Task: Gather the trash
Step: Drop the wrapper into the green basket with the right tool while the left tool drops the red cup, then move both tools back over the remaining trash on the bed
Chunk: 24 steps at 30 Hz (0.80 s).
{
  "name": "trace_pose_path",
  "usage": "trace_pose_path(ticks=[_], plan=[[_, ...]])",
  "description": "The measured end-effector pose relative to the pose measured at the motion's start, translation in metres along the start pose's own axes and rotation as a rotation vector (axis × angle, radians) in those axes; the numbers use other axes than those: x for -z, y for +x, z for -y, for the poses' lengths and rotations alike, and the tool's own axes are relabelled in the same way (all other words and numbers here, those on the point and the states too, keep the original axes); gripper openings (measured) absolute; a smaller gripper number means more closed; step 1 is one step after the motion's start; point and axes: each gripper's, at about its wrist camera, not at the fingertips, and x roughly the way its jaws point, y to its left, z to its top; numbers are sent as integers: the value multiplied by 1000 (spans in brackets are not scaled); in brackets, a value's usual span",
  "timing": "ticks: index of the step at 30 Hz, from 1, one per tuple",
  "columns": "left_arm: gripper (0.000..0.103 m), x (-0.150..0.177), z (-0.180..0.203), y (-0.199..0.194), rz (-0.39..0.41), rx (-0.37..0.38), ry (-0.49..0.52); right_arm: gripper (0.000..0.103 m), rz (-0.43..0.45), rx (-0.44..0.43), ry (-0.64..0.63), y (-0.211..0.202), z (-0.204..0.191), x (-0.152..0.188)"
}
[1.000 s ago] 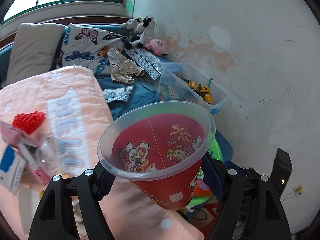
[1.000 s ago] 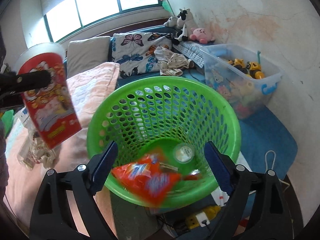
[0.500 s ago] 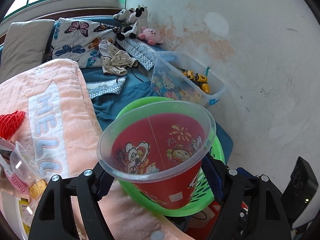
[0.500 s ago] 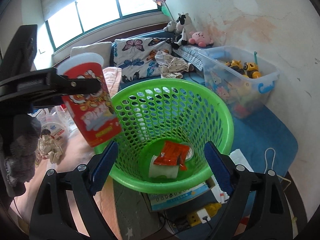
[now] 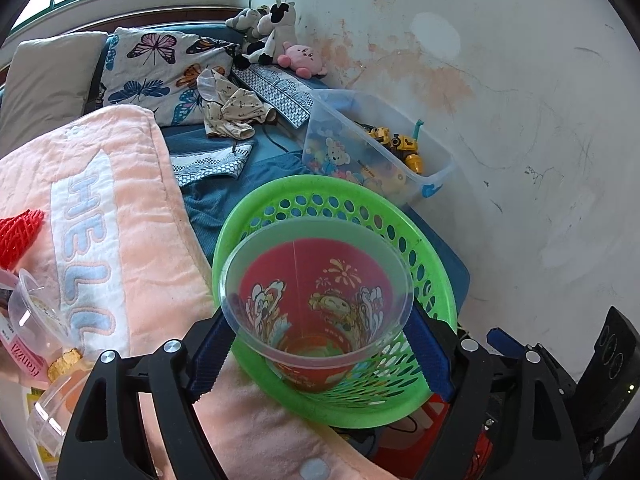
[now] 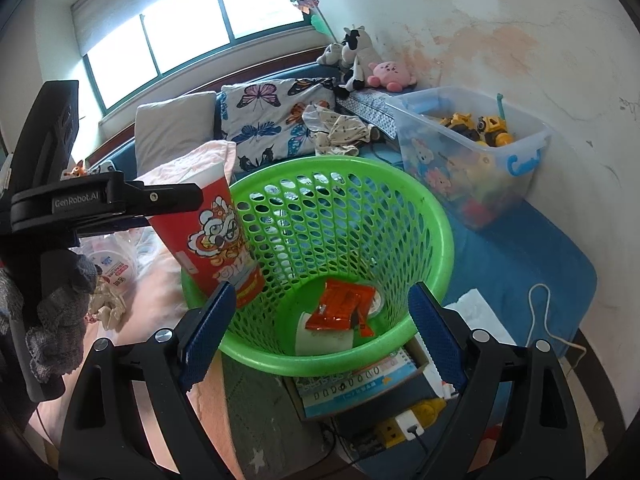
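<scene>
Left wrist view: the left gripper (image 5: 318,354) is clamped on a red paper cup with cartoon lion-dance print and a clear plastic rim (image 5: 316,300), its blue ribbed pads pressing the cup's two sides. The cup is upright with its mouth toward the camera and is held over the near-left part of a round green plastic basket with a perforated wall (image 5: 416,248). To the left lies a pink quilted blanket with "HELLO" lettering (image 5: 120,216). At the blanket's left edge sit a clear plastic container (image 5: 38,312) and a piece of red foam netting (image 5: 18,232). Beyond the basket, against the stained white wall, stands a clear plastic storage box of toys (image 5: 376,156).

Right wrist view: the right gripper (image 6: 320,332) has its jaws wide apart with nothing between them, and it hovers over the basket's (image 6: 436,216) near rim. In the basket's bottom lie an orange snack wrapper (image 6: 344,308) and a white cup-like container (image 6: 324,336), the wrapper resting partly on it. The left gripper (image 6: 160,200) comes in from the left, and the red cup (image 6: 216,236) it holds tilts over the basket's left rim, base lower than mouth. A hand in a grey knit glove (image 6: 56,312) grips the left tool's handle. Below the basket's near edge lie a printed booklet (image 6: 360,380) and a yellow power strip (image 6: 404,424).
</scene>
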Motion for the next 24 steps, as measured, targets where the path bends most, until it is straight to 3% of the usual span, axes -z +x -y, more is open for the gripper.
trace_pose_path(ticks=[15, 24], plan=[[86, 3, 0, -10, 1, 33, -26, 87, 13, -3, 13, -6, 3, 3], [86, 16, -1, -55, 65, -8, 21, 87, 24, -39, -17, -18, -18, 5]])
